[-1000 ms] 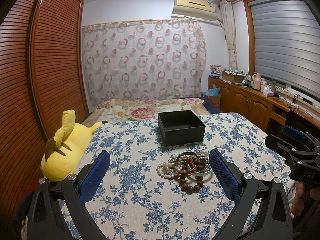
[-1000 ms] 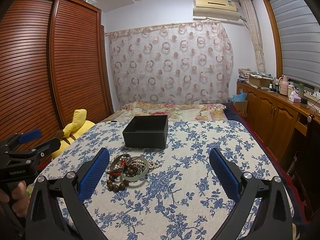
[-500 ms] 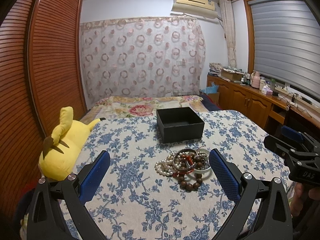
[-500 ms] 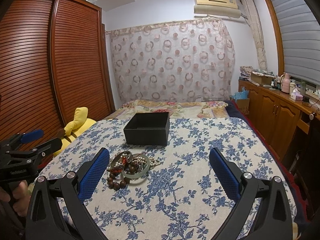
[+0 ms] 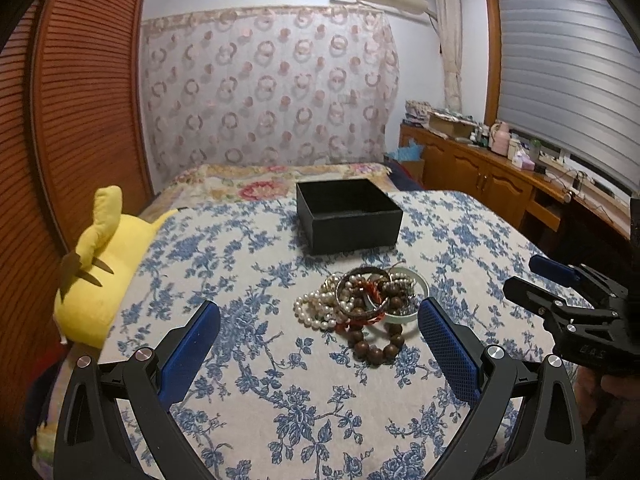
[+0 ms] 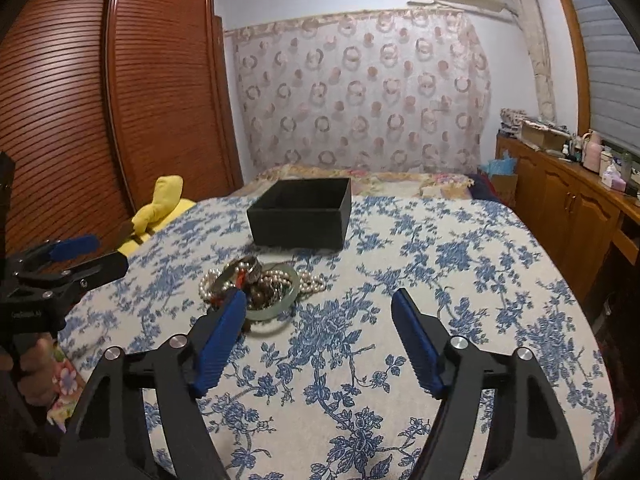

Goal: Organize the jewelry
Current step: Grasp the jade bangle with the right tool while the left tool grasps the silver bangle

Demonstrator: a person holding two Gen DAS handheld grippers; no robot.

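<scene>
Both grippers, left & right, are hovering w/ jaws spread wide, holding nothing, just short of the jewelry pile, which is lying near the black box, on its near side.

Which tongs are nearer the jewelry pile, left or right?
Probably left, narrowly. The left tongs, open, frame the jewelry pile just ahead, its beads lying between the pads. The right tongs, open, sit to its right; only one pad overlaps it.

Right gripper jaws narrower, nearer jewelry pile.
</scene>
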